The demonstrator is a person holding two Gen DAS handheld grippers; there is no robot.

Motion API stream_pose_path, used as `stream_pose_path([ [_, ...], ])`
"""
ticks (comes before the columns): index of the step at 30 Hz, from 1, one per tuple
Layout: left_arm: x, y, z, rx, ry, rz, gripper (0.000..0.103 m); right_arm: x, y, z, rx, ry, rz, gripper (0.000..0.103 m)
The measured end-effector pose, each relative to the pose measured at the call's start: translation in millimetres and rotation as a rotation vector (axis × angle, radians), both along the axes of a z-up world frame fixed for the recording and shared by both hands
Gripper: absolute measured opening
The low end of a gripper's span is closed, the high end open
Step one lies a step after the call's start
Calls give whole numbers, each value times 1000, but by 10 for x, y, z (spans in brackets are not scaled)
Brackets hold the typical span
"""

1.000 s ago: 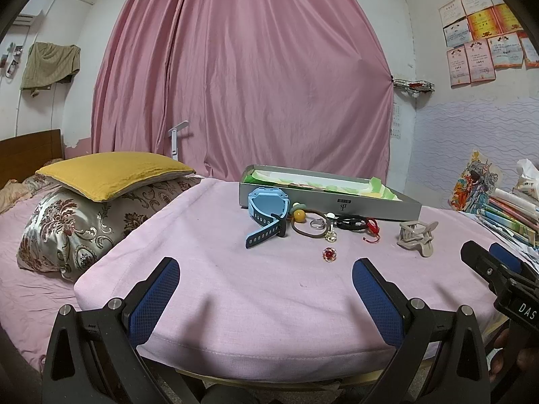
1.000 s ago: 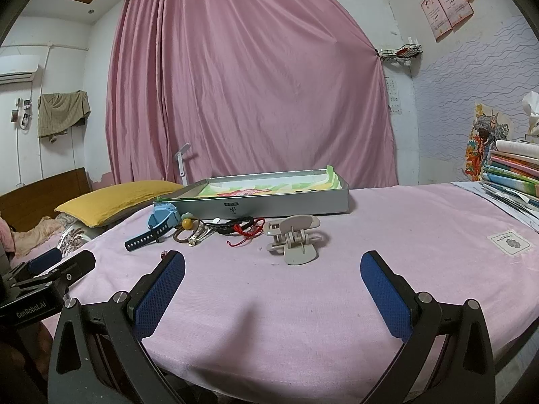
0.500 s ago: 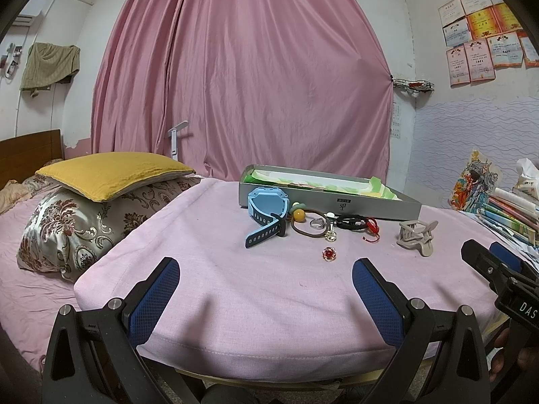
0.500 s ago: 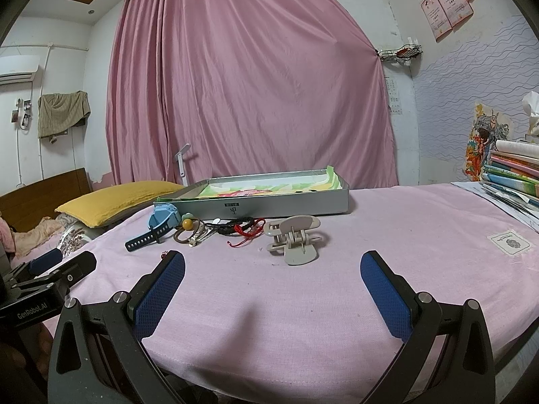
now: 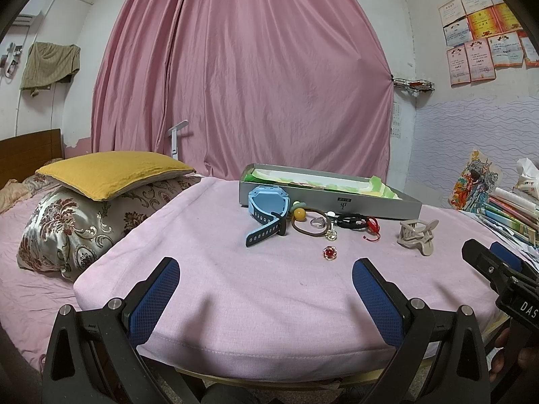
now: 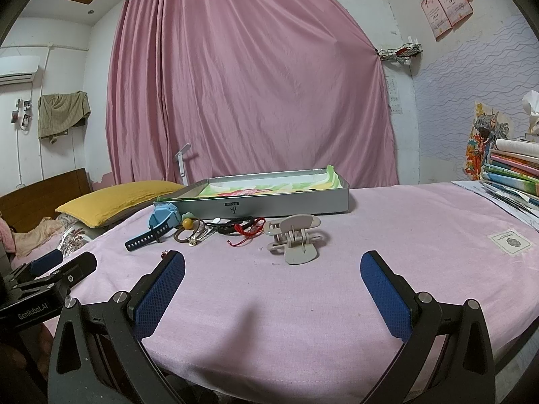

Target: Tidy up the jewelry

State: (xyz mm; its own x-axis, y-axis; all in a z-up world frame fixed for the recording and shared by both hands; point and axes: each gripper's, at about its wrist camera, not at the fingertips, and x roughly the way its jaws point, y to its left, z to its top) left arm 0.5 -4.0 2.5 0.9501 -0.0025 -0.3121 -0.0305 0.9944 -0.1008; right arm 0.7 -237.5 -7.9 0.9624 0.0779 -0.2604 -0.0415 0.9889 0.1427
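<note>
A grey tray (image 5: 377, 205) (image 6: 296, 203) with a green-patterned lining stands on the pink-covered table (image 5: 269, 289). In front of it lie a blue watch (image 5: 267, 207) (image 6: 161, 219), a brown hair tie with a yellow bead (image 5: 299, 214) (image 6: 187, 224), a clear ring (image 5: 318, 223), a black bracelet (image 5: 352, 222), a red cord (image 5: 372, 227) (image 6: 249, 230), a red gem (image 5: 329, 253) and a beige hair claw (image 5: 416, 234) (image 6: 294, 237). My left gripper (image 5: 266, 276) and right gripper (image 6: 273, 269) are both open and empty, at the table's near edge.
A yellow pillow (image 5: 111, 171) lies on a patterned pillow (image 5: 74, 225) on the bed to the left. A stack of books (image 5: 512, 208) (image 6: 515, 175) stands at the right. A paper card (image 6: 510, 241) lies on the cloth at the right. A pink curtain hangs behind.
</note>
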Motion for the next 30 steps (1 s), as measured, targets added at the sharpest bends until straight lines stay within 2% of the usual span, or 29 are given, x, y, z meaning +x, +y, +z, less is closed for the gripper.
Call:
stream_pose_path([
  [30,-7,-11,-50,-1,5,-3,103,-43,35,25,2,7,0,102],
])
